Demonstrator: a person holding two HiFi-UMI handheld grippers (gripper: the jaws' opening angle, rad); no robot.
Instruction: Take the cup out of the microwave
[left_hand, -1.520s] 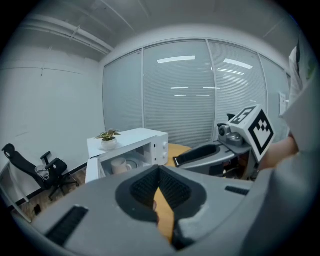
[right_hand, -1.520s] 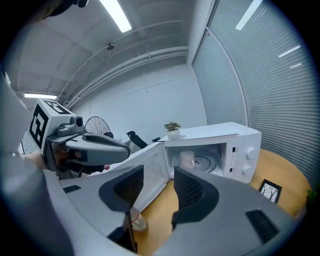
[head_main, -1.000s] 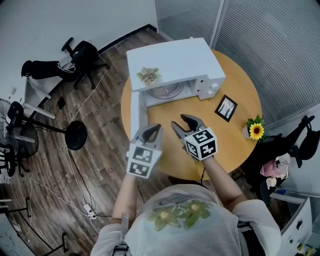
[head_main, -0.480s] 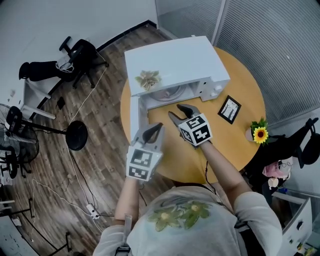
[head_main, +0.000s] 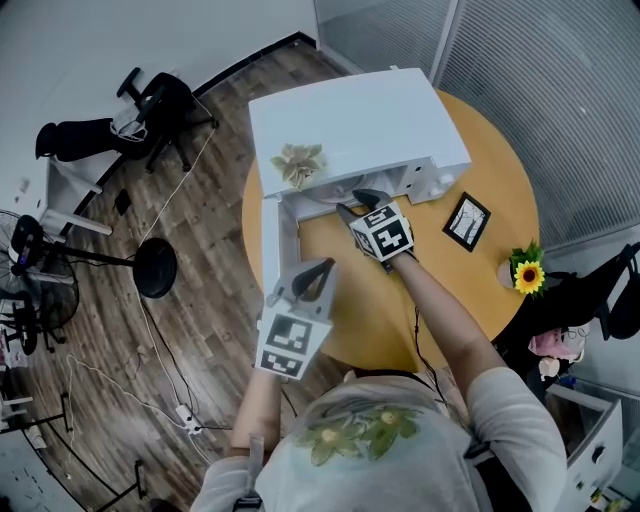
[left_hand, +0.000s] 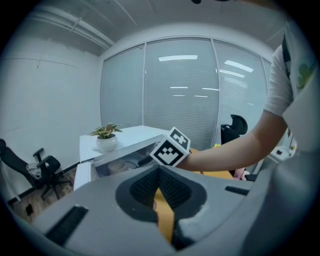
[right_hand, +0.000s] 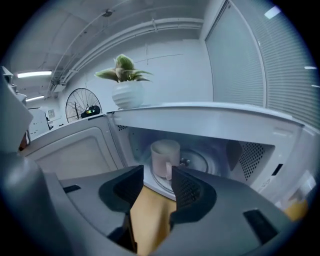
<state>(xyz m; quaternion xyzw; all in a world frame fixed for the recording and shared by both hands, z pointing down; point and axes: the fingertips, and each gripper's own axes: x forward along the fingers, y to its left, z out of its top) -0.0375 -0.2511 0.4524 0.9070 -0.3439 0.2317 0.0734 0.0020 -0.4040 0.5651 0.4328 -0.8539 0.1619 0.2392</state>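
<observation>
A white microwave (head_main: 350, 125) stands on the round wooden table (head_main: 380, 310), its door (head_main: 274, 245) swung open to the left. In the right gripper view a pale cup (right_hand: 164, 157) stands upright on the glass turntable (right_hand: 197, 165) inside, handle toward me. My right gripper (right_hand: 158, 176) is open at the cavity's mouth (head_main: 352, 207), with the cup just beyond its tips and untouched. In the head view the microwave's top hides the cup. My left gripper (head_main: 316, 274) hangs back over the table's near left, shut and empty (left_hand: 159, 172).
A small potted plant (head_main: 298, 160) sits on the microwave's top. A framed picture (head_main: 467, 221) and a sunflower (head_main: 527, 272) stand on the table's right side. On the wooden floor to the left are office chairs (head_main: 150, 110) and a round stand base (head_main: 153, 268).
My right gripper has moved forward from mid-table to the microwave's opening. My left gripper has drifted slightly back toward me and stays shut.
</observation>
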